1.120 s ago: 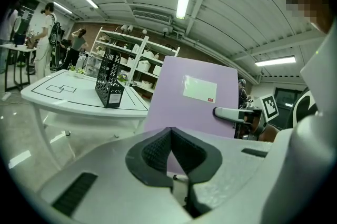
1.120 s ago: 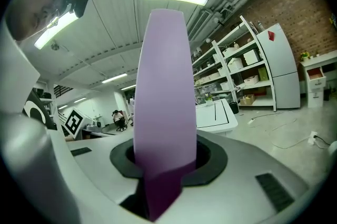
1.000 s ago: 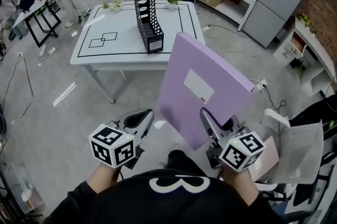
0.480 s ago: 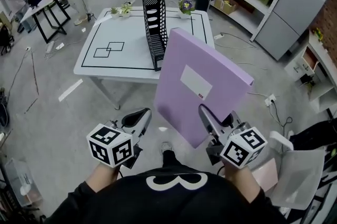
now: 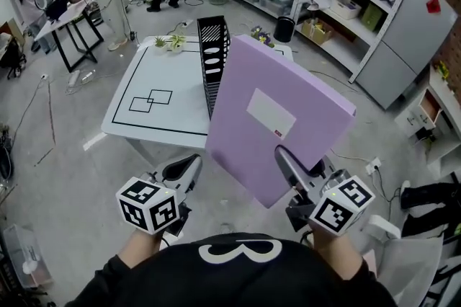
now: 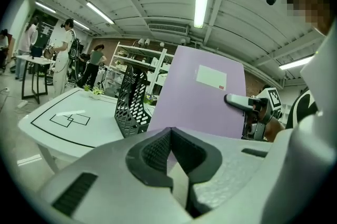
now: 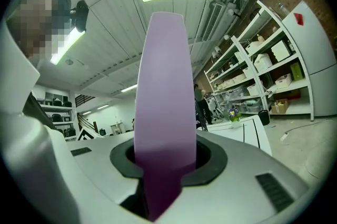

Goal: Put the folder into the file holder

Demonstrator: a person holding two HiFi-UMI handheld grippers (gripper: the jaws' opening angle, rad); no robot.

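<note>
The right gripper (image 5: 291, 170) pinches the purple folder (image 5: 274, 118) by one corner, in the air this side of the file holder (image 5: 214, 57). The left gripper (image 5: 181, 171) seems closed, empty. The folder could swing and hit the holder.

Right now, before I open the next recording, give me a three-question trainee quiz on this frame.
1. Which gripper grips the purple folder? A: left. B: right. C: both.
2. True or false: the black file holder stands upright on the white table.
3. Fill in: the jaws of the left gripper are ___, with nothing between them.

Key
1. B: the right gripper clamps the folder's lower edge.
2. True.
3. Shut.
</note>
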